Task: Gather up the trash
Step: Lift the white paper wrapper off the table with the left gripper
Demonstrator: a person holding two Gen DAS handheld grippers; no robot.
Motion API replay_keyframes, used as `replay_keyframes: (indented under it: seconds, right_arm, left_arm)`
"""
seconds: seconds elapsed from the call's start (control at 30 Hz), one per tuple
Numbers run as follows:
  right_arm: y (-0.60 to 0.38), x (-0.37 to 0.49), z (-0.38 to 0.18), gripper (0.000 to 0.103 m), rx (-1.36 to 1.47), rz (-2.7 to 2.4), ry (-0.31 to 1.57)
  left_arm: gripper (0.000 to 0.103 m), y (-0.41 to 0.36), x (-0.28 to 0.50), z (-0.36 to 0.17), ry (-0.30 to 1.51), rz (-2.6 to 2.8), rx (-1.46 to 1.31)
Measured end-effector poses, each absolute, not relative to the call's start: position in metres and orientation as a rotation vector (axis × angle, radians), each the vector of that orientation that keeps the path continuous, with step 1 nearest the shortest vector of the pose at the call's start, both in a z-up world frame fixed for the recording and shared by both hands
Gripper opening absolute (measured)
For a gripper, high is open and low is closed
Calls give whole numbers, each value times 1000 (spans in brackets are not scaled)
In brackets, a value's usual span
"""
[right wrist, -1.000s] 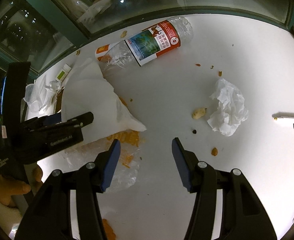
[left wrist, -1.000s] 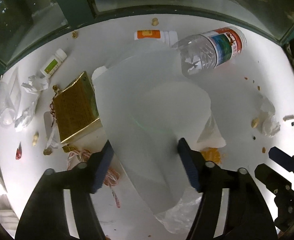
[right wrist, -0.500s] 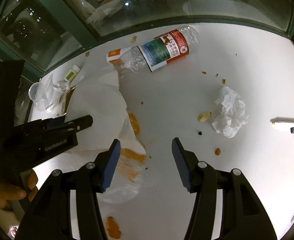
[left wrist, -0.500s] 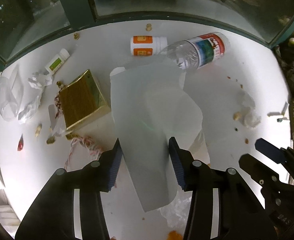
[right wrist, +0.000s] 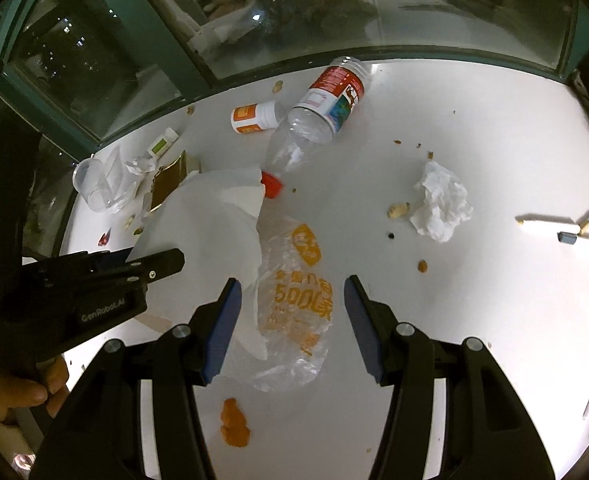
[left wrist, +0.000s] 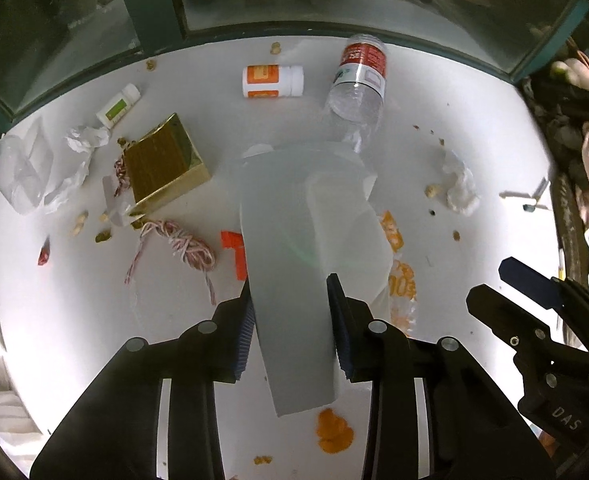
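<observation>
A large white paper sheet (left wrist: 306,208) hangs curled between the jaws of my left gripper (left wrist: 290,284), which are closing on it and pinch its sides. The right wrist view shows the paper (right wrist: 210,216) lifted off the table by the left gripper (right wrist: 174,258). Under it lies a clear plastic bag (right wrist: 294,300) with orange print. My right gripper (right wrist: 291,280) hovers open above that bag, holding nothing. An orange smear (right wrist: 234,428) marks the table nearby.
On the white table (left wrist: 74,320) lie a clear water bottle (left wrist: 358,88), its red cap (right wrist: 271,185), a pill bottle (left wrist: 272,81), a gold box (left wrist: 166,164), red-white string (left wrist: 178,244), a clear cup (left wrist: 14,172) and a crumpled tissue (right wrist: 440,204). Glass panes border the far edge.
My left gripper narrowed around the paper and rose with it, uncovering the printed plastic bag. The water bottle swung round, its neck toward the paper. Both views pulled back from the table.
</observation>
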State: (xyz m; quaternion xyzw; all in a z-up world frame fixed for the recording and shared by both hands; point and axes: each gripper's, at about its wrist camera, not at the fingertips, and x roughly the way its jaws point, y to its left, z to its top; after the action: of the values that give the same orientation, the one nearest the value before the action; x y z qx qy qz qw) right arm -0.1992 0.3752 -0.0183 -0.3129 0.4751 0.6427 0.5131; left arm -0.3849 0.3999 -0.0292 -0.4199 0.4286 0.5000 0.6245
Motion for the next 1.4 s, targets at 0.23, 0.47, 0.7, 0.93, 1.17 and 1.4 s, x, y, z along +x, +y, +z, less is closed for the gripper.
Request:
replay_keyframes:
  seconds: [0.23, 0.47, 0.7, 0.93, 1.17, 1.4]
  right_arm:
    - [358, -201, -9, 52, -751, 1556, 1123]
    - [339, -201, 3, 52, -762, 1550, 1092]
    - [309, -196, 14, 52, -737, 1520, 1076]
    - [284, -194, 23, 52, -713, 1481, 1070]
    - [264, -201, 27, 52, -687, 1443, 1070]
    - [248, -227, 28, 52, -662, 1418, 1067]
  left_arm:
    - [32, 379, -382, -17, 967, 1113, -976]
    - [32, 356, -376, 2, 949, 1096, -955]
    - [32, 330, -363, 16, 940, 1039, -909]
    - [32, 306, -356, 21, 951, 986, -875]
    - [32, 287, -366, 32, 938, 942, -840]
    - [32, 272, -394, 35, 930, 916, -828]
